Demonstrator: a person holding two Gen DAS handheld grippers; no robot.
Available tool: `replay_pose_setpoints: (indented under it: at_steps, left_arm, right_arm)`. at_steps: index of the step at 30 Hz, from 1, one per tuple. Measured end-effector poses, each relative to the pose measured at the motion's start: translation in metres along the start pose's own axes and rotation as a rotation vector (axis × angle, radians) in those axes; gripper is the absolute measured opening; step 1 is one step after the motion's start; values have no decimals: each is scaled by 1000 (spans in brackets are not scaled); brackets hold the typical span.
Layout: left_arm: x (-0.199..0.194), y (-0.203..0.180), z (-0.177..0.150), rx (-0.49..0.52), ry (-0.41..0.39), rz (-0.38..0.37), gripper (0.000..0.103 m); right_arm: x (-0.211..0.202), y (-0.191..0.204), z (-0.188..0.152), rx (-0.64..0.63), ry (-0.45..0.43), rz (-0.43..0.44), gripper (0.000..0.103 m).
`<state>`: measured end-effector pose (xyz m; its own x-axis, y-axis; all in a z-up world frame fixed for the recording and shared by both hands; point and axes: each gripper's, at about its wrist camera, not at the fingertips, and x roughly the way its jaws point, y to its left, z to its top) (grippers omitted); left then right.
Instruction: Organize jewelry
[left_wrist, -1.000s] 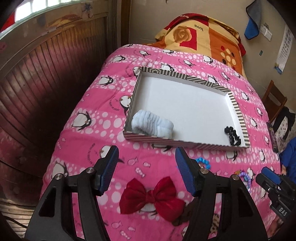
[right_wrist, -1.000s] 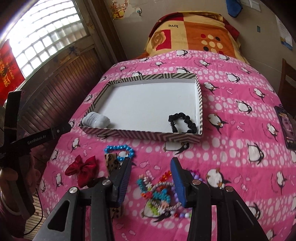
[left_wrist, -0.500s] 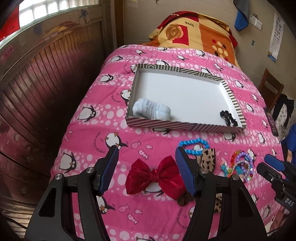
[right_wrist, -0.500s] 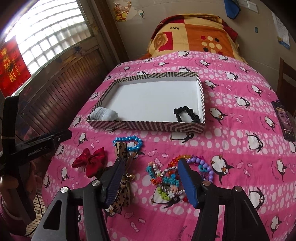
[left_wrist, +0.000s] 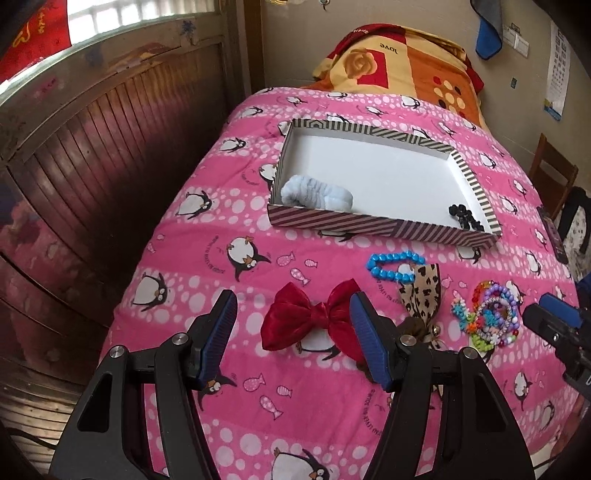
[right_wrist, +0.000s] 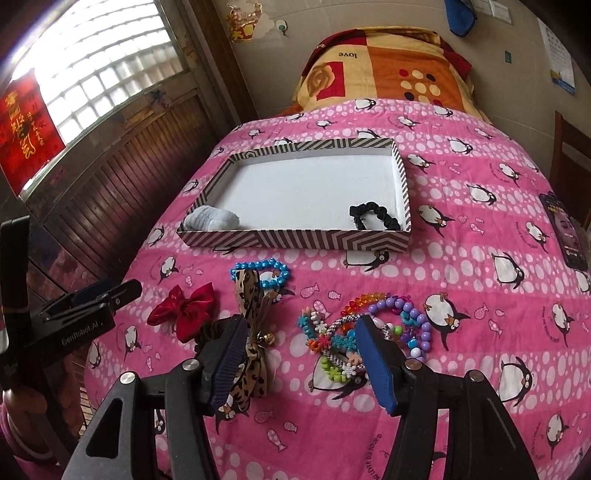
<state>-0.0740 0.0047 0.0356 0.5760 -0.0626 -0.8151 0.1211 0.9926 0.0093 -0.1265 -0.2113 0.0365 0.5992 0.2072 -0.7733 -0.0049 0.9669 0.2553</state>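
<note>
Left gripper (left_wrist: 290, 338) and right gripper (right_wrist: 299, 360) both hang spread and empty above the bedspread (left_wrist: 207, 266). The tray (left_wrist: 373, 223) holds two hair ties; red bow (left_wrist: 312, 319) and bracelets (right_wrist: 369, 332) lie before it, probably awaiting transfer.

Striped tray (right_wrist: 295, 238) holds a black scrunchie (right_wrist: 373, 216); beaded bracelets (right_wrist: 354, 338) lie outside.

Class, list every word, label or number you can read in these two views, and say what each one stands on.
"love", upside down, on the orange blanket.
"GenRobot.AI" on the left hand-held gripper.
Gold characters on the red hanging: not legible.
Small print on the pink quilt, wall calendar and phone screen: too small or blurred.
</note>
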Motion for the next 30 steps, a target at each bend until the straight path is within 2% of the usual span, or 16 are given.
replay_pose_setpoints:
  at_steps: [7, 13, 21, 30]
  left_arm:
    - [3, -1, -8, 11, 40, -29, 64]
    - [5, -3, -13, 33, 53, -21, 64]
    - [5, -9, -14, 69, 62, -55, 64]
    - [7, -10, -15, 68, 73, -60, 64]
  right_arm:
    - [1, 7, 0, -4, -2, 1, 59]
    - [3, 8, -4, 0, 11, -4, 59]
    - [2, 5, -6, 12, 5, -11, 59]
    - [0, 2, -11, 15, 11, -23, 60]
